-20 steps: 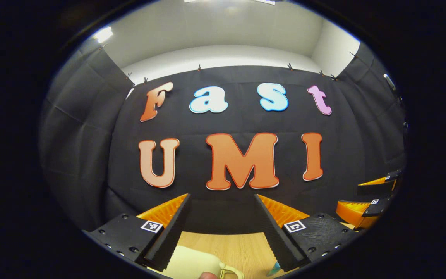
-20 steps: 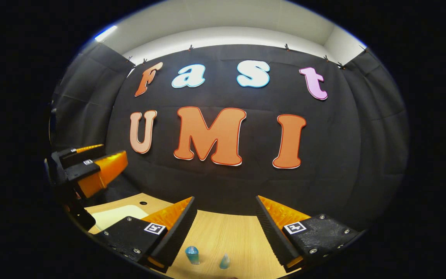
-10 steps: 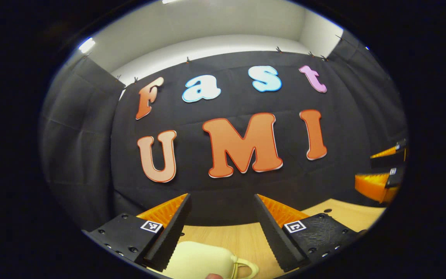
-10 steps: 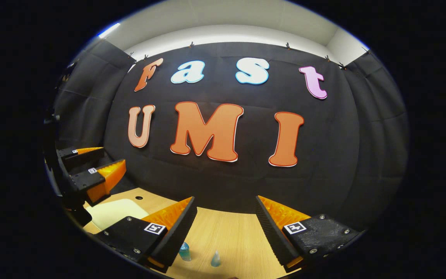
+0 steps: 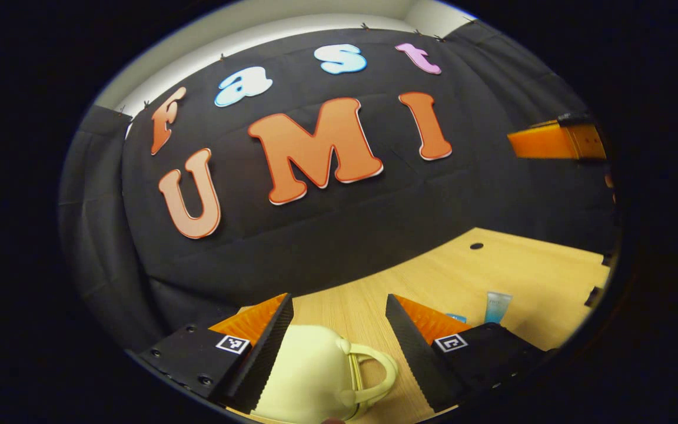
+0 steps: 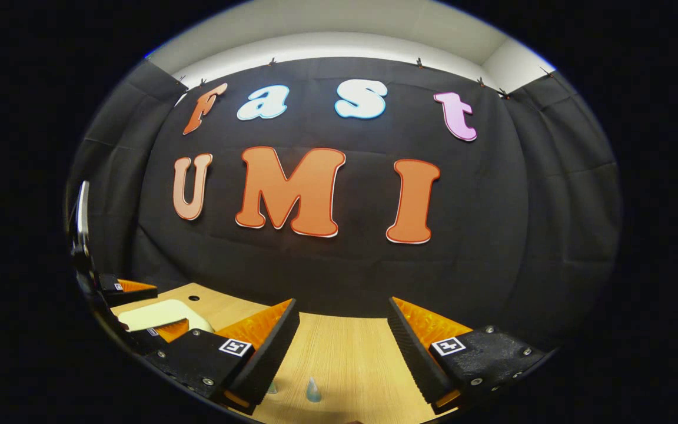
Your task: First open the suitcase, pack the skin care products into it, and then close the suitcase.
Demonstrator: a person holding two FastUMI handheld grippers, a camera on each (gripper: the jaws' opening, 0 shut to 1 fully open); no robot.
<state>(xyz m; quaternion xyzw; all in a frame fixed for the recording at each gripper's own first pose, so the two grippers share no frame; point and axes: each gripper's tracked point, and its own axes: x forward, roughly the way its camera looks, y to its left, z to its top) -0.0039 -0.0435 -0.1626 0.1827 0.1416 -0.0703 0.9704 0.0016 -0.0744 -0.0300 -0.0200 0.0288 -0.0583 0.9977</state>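
Note:
A small pale cream suitcase with a loop handle lies shut on the wooden table. My left gripper hangs open just above it, one finger on each side, touching nothing. To its right stands a light blue tube, with a small blue item beside it. My right gripper is open over bare table, with the tip of a small blue bottle and another blue tip low between its fingers. The right gripper view has the suitcase at left, between the left gripper's fingers.
The black cloth wall closes off the table's far edge. A small round hole sits in the tabletop near the wall. One finger of my right gripper sticks in high at the right of the left gripper view.
My left gripper has tipped down and closed in on the suitcase, which now looms larger between its fingers. The blue bottles have slid lower in the right gripper view.

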